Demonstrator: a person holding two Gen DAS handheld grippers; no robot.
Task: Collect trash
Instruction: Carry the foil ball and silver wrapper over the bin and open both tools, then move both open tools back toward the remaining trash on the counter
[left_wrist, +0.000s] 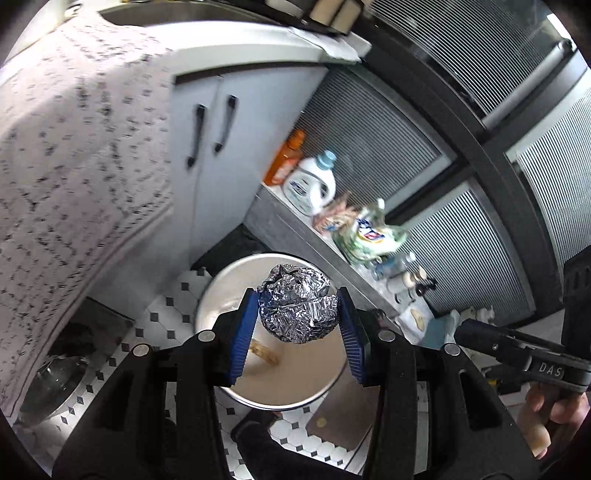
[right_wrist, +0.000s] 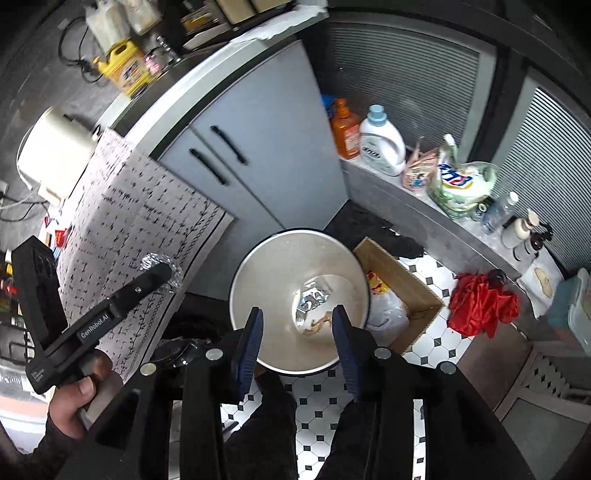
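My left gripper (left_wrist: 298, 308) is shut on a crumpled foil ball (left_wrist: 298, 304) and holds it above the open round trash bin (left_wrist: 221, 295). A brown scrap (left_wrist: 265, 353) lies on the bin's bottom. In the right wrist view my right gripper (right_wrist: 297, 321) is open and empty over the same bin (right_wrist: 251, 273), which holds a crumpled foil piece (right_wrist: 312, 297) and a brown scrap (right_wrist: 318, 323). The left gripper (right_wrist: 162, 275) with its foil ball (right_wrist: 176, 273) shows at the left of that view.
A grey cabinet (right_wrist: 258, 147) and a patterned tablecloth (right_wrist: 140, 206) stand behind the bin. A cardboard box (right_wrist: 410, 284) with a plastic bag sits right of the bin. A ledge holds detergent bottles (right_wrist: 382, 142) and bags. A red cloth (right_wrist: 480, 304) lies on the tiled floor.
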